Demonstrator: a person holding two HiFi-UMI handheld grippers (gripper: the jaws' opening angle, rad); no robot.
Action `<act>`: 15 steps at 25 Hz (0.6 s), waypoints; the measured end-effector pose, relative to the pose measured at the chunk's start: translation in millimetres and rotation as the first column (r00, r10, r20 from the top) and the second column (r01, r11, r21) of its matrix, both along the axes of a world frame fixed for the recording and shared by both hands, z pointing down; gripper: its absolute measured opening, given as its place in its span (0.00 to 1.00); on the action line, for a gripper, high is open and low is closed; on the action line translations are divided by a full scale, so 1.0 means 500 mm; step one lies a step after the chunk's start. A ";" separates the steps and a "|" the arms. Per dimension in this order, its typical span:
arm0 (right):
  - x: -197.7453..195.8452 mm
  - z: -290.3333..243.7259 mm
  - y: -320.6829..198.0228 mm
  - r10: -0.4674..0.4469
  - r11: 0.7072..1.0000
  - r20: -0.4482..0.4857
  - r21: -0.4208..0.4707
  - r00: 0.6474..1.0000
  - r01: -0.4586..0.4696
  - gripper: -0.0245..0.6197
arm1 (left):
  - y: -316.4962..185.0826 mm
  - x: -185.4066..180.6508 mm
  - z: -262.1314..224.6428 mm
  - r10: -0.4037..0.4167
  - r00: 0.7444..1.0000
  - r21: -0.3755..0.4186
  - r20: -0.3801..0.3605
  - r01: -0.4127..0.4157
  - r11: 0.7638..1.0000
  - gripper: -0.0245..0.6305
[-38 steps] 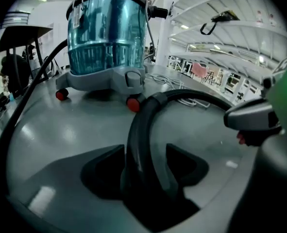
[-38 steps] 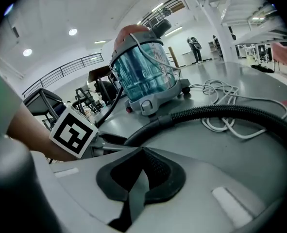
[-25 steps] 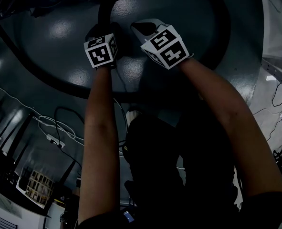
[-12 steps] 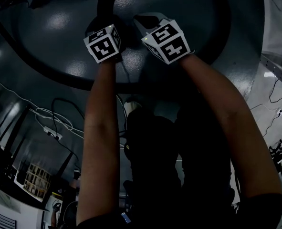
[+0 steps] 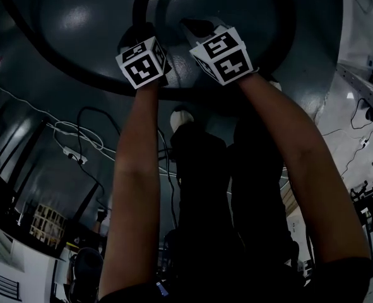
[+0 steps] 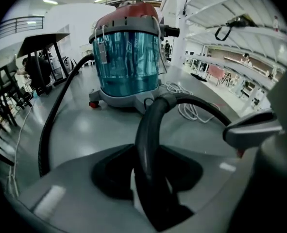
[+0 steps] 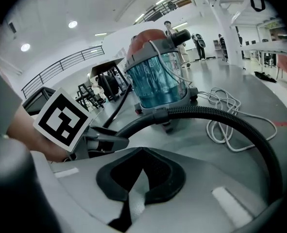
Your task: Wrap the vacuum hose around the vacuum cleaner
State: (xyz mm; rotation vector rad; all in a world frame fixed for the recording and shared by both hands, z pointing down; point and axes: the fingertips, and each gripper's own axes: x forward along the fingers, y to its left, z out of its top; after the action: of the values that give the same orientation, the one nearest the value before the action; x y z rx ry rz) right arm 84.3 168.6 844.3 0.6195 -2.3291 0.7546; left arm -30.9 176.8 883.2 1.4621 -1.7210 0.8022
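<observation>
The long black bendy vacuum hose (image 6: 148,140) is looping over the shiny grey floor (image 6: 85,125) from the round red-topped, see-through blue vacuum cleaner (image 6: 126,57). The left gripper (image 6: 150,188) has just been closing and is squeezing the hose's stiff end. The right gripper (image 7: 133,191) is hanging just beside it, pinched tight on nothing.

Partly seen items
Vacuum hose (image 5: 292,43) running off the head view's top edge; vacuum cleaner (image 7: 158,79) base sitting partly behind hose.
</observation>
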 end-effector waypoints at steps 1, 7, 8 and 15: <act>-0.009 -0.023 0.002 -0.003 1.000 0.002 0.000 1.000 0.003 0.03 | 0.007 -0.007 -0.019 -0.007 1.000 -0.006 -0.002 0.007 1.000 0.28; -0.054 -0.152 0.008 -0.031 0.999 0.008 0.024 0.999 0.031 0.03 | 0.026 -0.036 -0.140 -0.022 1.000 -0.013 0.005 0.022 1.000 0.28; -0.055 -0.170 0.010 -0.034 0.999 0.005 0.025 0.999 0.034 0.03 | 0.029 -0.035 -0.159 -0.022 1.000 -0.014 0.003 0.022 1.000 0.28; -0.073 -0.276 0.004 -0.037 0.999 -0.014 0.028 0.999 0.037 0.03 | 0.049 -0.043 -0.280 0.015 1.000 -0.012 0.015 -0.015 1.000 0.28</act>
State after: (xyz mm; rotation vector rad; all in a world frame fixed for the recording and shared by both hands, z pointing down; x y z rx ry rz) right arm 47.7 170.5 706.4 0.5907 -2.3361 0.6992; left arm -52.2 201.3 743.2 1.4658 -1.7161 0.8321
